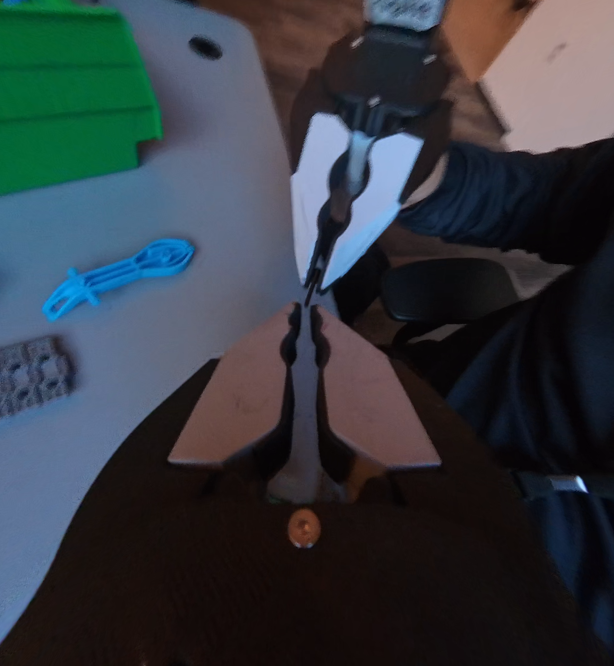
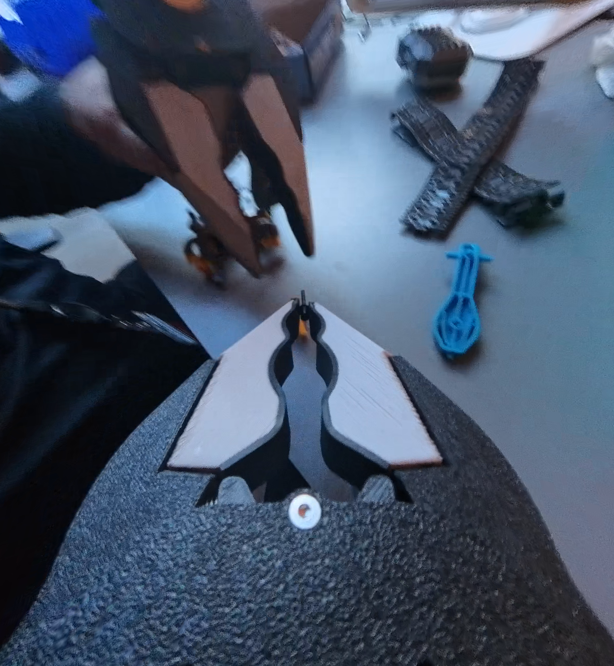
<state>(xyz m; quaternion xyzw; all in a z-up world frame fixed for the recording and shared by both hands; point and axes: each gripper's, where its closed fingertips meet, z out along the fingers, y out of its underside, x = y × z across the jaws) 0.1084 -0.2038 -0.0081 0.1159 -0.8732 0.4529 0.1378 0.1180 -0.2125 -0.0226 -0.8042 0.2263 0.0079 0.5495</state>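
My right gripper (image 2: 302, 306) is shut on a small black pin (image 2: 302, 298) that sticks out past its tips, with an orange bit (image 2: 302, 329) behind it between the fingers. In the left wrist view the right gripper (image 1: 312, 284) points tip to tip at my left gripper (image 1: 305, 310), very close. The left gripper is slightly open and empty. In the right wrist view the left gripper (image 2: 282, 261) hovers just above a small orange and black model (image 2: 204, 252) on the grey table (image 2: 370, 270).
A blue plastic tool (image 1: 118, 274) (image 2: 458, 313) lies on the table. Grey track pieces (image 2: 471, 151) lie crossed farther back, and a grey studded piece (image 1: 17, 378) lies at left. A green bin (image 1: 46, 108) stands at the table's far side. A black chair (image 1: 442, 288) is beyond the table edge. Only a small space, under 4 cm, lies between the two pairs of fingers.
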